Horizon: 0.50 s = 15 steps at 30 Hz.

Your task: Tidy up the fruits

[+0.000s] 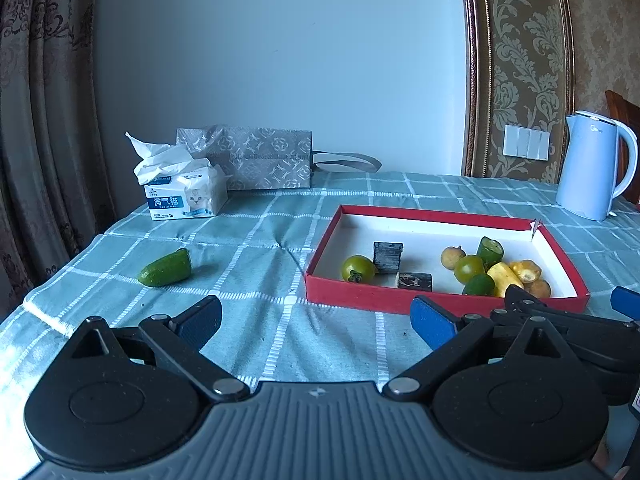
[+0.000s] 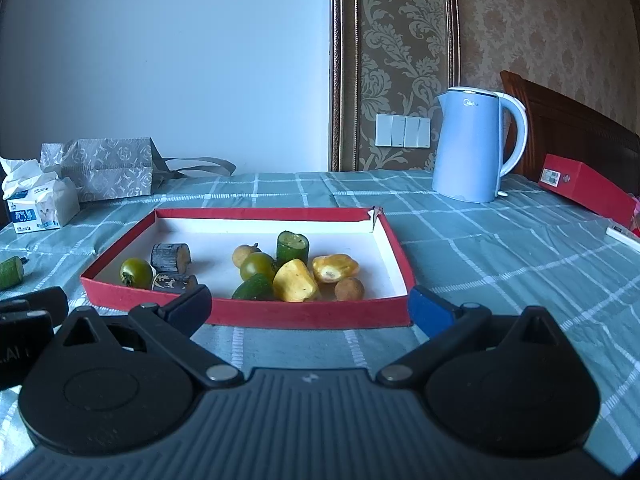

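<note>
Both hand-held grippers, left (image 1: 316,316) and right (image 2: 310,308), hover spread and empty before the red tray (image 2: 248,314); a cucumber piece (image 1: 165,267) lies outside on the tabletop (image 1: 248,248).

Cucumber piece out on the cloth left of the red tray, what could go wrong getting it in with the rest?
1. The cucumber piece is rounded and lies on wrinkled cloth, so it may roll or slip as the open left hand-held gripper closes.
2. The tray has a raised wall; a low carry could clip it.
3. The fruit is crowded at the tray's right side, so dropping there could knock the upright cucumber stub over.
</note>
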{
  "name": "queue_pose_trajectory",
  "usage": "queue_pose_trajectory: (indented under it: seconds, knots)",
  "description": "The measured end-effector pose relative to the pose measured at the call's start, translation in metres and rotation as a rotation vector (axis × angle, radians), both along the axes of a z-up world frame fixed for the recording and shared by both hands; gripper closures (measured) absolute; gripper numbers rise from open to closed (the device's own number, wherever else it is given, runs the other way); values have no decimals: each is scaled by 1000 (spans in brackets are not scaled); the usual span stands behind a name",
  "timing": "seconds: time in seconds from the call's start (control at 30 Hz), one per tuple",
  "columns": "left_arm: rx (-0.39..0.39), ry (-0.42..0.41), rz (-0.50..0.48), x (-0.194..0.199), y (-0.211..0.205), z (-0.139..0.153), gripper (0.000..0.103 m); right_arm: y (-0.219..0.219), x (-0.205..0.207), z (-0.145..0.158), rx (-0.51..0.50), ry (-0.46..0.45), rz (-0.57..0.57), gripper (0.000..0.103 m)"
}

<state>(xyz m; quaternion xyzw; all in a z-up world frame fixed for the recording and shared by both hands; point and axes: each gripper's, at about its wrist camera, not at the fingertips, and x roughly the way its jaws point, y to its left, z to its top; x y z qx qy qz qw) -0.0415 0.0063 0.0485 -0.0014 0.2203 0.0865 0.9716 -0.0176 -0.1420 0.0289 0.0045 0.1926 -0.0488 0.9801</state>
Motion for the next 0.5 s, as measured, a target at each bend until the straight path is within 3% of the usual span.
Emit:
queue_pose_trajectory:
  seconds: [0.5]
  knots:
    - [21, -2, 6, 4, 1, -3, 2, 1, 5, -4, -10, 8, 3, 0]
